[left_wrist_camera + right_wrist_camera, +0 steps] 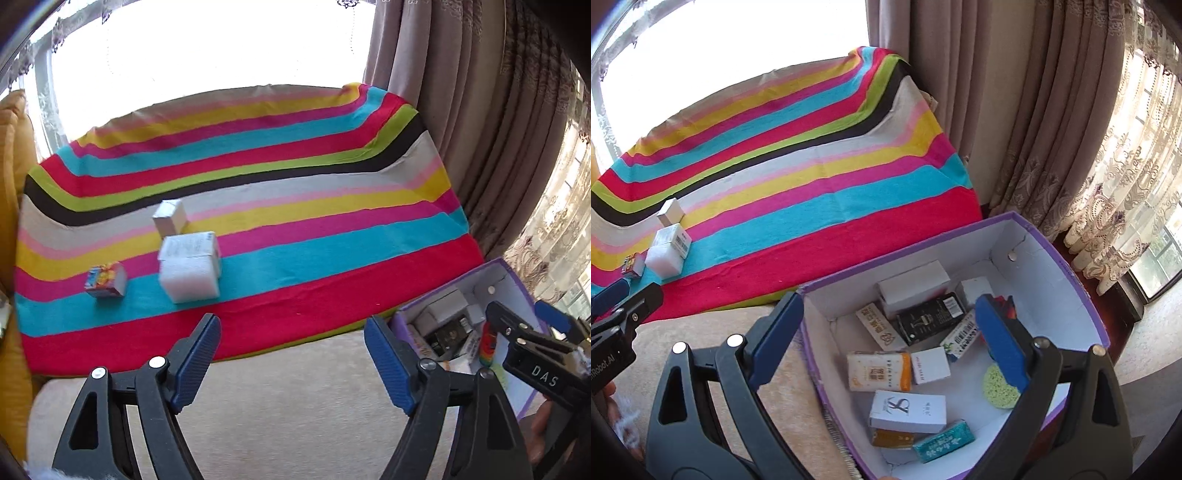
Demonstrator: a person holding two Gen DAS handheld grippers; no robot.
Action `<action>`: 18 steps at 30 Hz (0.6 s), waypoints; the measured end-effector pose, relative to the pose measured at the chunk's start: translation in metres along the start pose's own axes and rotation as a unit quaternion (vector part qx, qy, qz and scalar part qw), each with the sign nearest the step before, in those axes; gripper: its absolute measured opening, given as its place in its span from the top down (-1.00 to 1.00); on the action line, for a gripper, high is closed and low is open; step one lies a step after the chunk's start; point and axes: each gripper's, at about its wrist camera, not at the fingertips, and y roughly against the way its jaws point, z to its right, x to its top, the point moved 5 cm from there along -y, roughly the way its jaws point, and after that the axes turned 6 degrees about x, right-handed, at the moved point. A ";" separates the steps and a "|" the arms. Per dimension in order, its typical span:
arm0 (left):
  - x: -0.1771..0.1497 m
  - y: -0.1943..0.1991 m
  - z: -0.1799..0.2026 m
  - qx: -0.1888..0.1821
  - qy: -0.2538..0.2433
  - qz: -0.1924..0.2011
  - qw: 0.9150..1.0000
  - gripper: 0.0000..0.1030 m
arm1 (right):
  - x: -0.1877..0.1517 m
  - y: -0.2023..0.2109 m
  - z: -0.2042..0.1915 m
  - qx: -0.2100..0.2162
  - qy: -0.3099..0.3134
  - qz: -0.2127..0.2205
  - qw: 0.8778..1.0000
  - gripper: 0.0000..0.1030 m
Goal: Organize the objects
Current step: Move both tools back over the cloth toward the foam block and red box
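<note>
Three small boxes stand on the striped cloth (295,229): a colourful one (105,282), a large white one (190,267) and a silver-grey one (170,217) behind it. They also show far left in the right wrist view (666,253). My left gripper (291,354) is open and empty, short of the boxes. My right gripper (886,332) is open and empty above the purple-rimmed storage box (1052,258), which holds several small cartons, among them a black one (932,317) and an orange-white one (879,371). The right gripper also shows in the left wrist view (524,328).
The cloth covers a raised surface below a bright window. Beige carpet-like surface (277,406) lies in front. Curtains (480,129) hang at the right. A yellow cushion (11,184) sits at the left edge. The storage box also shows in the left wrist view (509,269).
</note>
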 end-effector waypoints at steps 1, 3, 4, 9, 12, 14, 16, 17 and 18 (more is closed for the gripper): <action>0.000 0.002 -0.011 0.007 0.002 0.006 1.000 -0.57 | 0.000 0.000 -0.010 0.006 0.009 0.003 1.000 -0.85; -0.001 0.005 -0.033 0.026 0.010 0.019 0.999 -0.57 | 0.000 -0.002 -0.031 0.026 0.032 0.003 0.999 -0.85; -0.002 0.006 -0.043 0.035 0.011 0.023 0.999 -0.57 | -0.001 -0.003 -0.040 0.037 0.040 0.001 0.999 -0.85; -0.014 0.004 -0.093 0.053 0.032 0.019 0.998 -0.57 | -0.009 -0.015 -0.088 0.075 0.068 -0.027 0.994 -0.85; -0.021 0.000 -0.122 0.054 0.063 0.006 0.997 -0.57 | -0.016 -0.021 -0.112 0.084 0.091 -0.042 0.991 -0.85; -0.025 -0.003 -0.141 0.050 0.081 0.000 0.995 -0.57 | -0.016 -0.021 -0.126 0.087 0.106 -0.042 0.990 -0.85; -0.029 -0.007 -0.158 0.045 0.103 -0.007 0.994 -0.57 | -0.015 -0.022 -0.137 0.088 0.117 -0.043 0.988 -0.85; -0.031 -0.009 -0.167 0.043 0.114 -0.011 0.992 -0.57 | -0.015 -0.023 -0.142 0.090 0.120 -0.044 0.988 -0.85; -0.033 -0.011 -0.174 0.043 0.124 -0.014 0.991 -0.57 | -0.014 -0.023 -0.147 0.091 0.123 -0.044 0.987 -0.85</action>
